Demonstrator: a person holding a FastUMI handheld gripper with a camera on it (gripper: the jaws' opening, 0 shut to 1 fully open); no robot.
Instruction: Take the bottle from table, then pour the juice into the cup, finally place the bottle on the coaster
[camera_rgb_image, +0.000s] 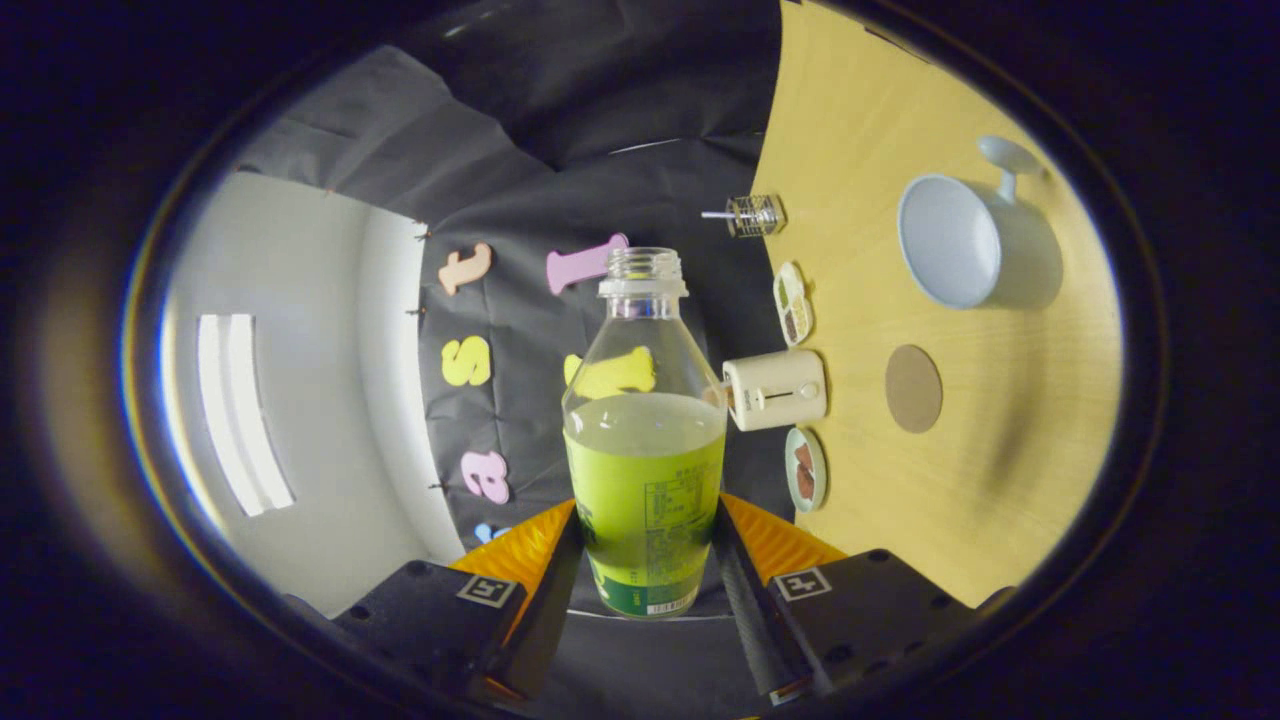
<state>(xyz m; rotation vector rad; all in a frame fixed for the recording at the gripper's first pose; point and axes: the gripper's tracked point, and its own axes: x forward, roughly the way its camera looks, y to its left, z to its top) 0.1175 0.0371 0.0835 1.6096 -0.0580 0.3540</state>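
A clear plastic bottle (645, 450) with a green label and no cap sits between the fingers of my gripper (647, 545), which is shut on its lower body. Pale green juice fills about its lower half. The wooden table (1000, 480) appears tipped on edge beside the bottle, so my gripper is rolled well over. On the table, beyond the right finger, stands a light blue cup (950, 240) with its open mouth facing me and its handle away from the bottle. A round brown coaster (913, 388) lies bare between the cup and my gripper.
Along the table's edge near the bottle are a cream toaster-like appliance (775, 390), two small dishes of food (792, 300) (805, 468) and a small glass jar (752, 215). Black cloth hangs behind the bottle, with a white wall past it.
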